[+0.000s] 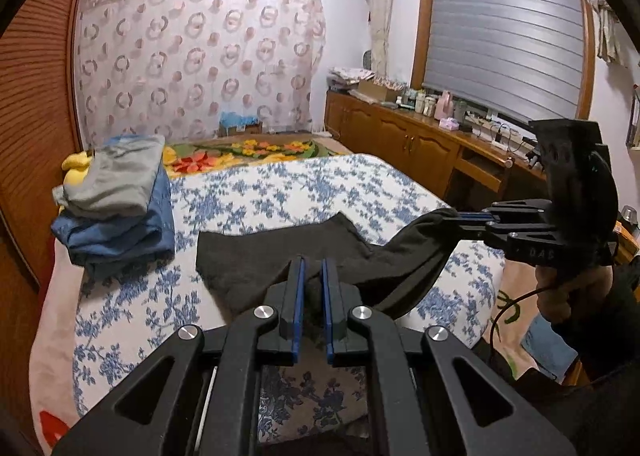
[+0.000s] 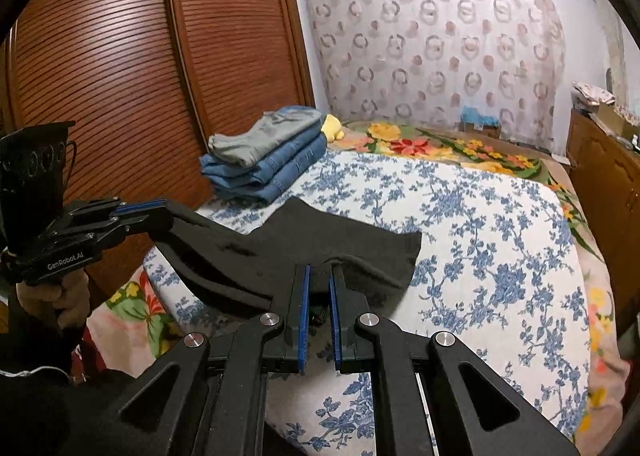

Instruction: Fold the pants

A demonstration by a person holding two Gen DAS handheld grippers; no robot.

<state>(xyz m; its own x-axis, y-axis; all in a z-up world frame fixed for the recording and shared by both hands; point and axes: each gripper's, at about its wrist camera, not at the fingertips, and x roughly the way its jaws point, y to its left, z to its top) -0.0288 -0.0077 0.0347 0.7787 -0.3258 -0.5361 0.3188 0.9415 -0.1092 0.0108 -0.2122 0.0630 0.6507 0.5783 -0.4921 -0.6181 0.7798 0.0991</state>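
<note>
Black pants lie partly on the blue-flowered bed sheet, with the near end lifted off it. My left gripper is shut on a bunch of the black cloth at the near edge. My right gripper comes in from the right and is shut on another part of the same edge, pulling the cloth taut and raised. In the right wrist view the right gripper pinches the pants, and the left gripper holds them at the left. A hand grips its handle.
A stack of folded clothes, grey on blue denim, sits at the bed's far left by a yellow plush toy. Slatted wooden wardrobe doors run along the left. A wooden sideboard with bottles stands on the right under the window.
</note>
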